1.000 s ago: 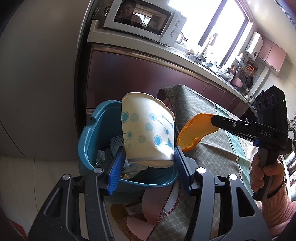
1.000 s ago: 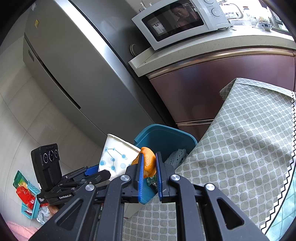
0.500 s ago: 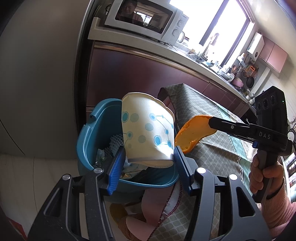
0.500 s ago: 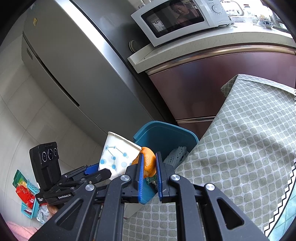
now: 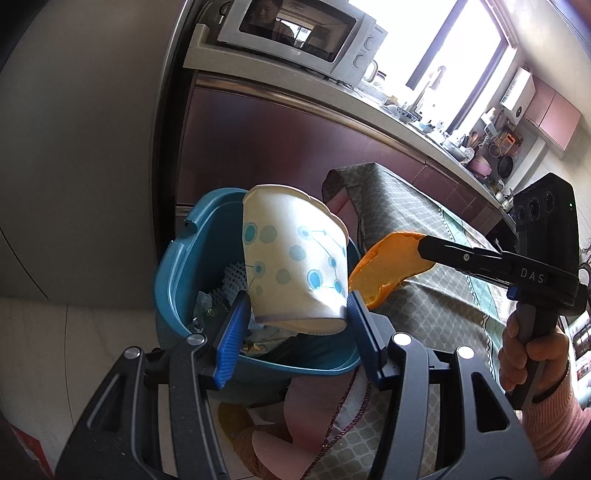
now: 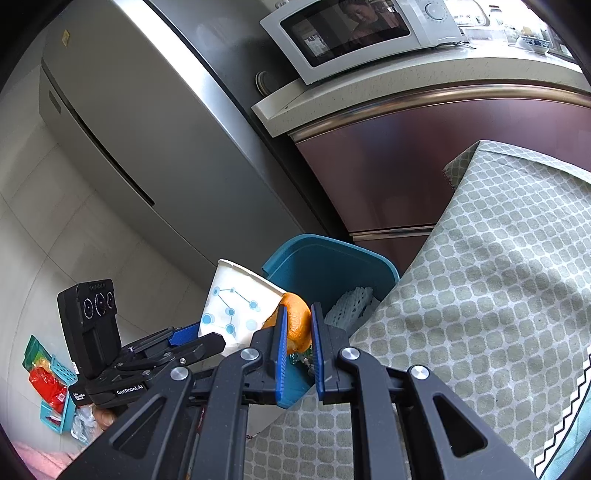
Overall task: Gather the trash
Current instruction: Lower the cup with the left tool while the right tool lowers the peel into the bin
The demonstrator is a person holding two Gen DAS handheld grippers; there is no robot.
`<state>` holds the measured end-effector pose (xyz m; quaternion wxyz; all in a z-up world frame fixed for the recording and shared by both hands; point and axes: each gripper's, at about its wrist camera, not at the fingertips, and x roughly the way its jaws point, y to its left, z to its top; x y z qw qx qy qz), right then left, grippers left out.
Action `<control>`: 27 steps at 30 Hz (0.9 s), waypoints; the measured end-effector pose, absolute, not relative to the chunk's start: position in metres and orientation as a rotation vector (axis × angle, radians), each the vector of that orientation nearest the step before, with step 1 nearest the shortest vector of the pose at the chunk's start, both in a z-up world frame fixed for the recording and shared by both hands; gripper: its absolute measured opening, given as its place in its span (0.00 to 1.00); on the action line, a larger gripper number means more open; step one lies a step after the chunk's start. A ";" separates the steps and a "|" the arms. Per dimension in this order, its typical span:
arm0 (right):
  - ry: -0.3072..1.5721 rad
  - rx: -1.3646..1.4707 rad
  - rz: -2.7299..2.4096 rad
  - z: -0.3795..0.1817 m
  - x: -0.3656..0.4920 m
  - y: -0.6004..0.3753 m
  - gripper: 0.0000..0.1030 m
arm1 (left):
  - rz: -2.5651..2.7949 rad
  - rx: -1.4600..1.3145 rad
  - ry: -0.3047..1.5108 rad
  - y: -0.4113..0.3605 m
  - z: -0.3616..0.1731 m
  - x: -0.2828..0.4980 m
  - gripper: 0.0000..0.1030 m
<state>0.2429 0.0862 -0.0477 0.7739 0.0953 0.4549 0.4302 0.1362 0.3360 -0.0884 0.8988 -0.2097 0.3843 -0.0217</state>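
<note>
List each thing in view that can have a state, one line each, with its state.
left gripper: shut on the paper cup, over the bin
paper cup: held tilted, dented at the base
right gripper: shut on the orange peel
orange peel: held beside the cup, at the bin's edge
blue bin: open, with trash inside
microwave: door closed
fridge: doors closed

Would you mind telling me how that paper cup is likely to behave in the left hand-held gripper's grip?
The paper cup looks thin-walled, so it probably flexes easily; its rim already seems slightly out of round. Apparently empty, it should be light. The left hand-held gripper pinches only its narrow base, so it may pivot or slip toward the blue trash bin below.
</note>
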 end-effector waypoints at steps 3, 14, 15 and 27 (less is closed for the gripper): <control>0.990 0.194 0.929 -0.049 0.244 0.091 0.11 | -0.040 -0.434 0.804 0.334 -0.092 0.139 0.52; 1.011 0.153 0.924 -0.054 0.247 0.108 0.11 | -0.027 -0.443 0.831 0.337 -0.104 0.148 0.52; 1.013 0.150 0.924 -0.054 0.248 0.110 0.11 | -0.027 -0.443 0.833 0.336 -0.104 0.149 0.52; 1.033 0.125 0.920 -0.060 0.250 0.115 0.11 | -0.015 -0.440 0.847 0.335 -0.112 0.156 0.52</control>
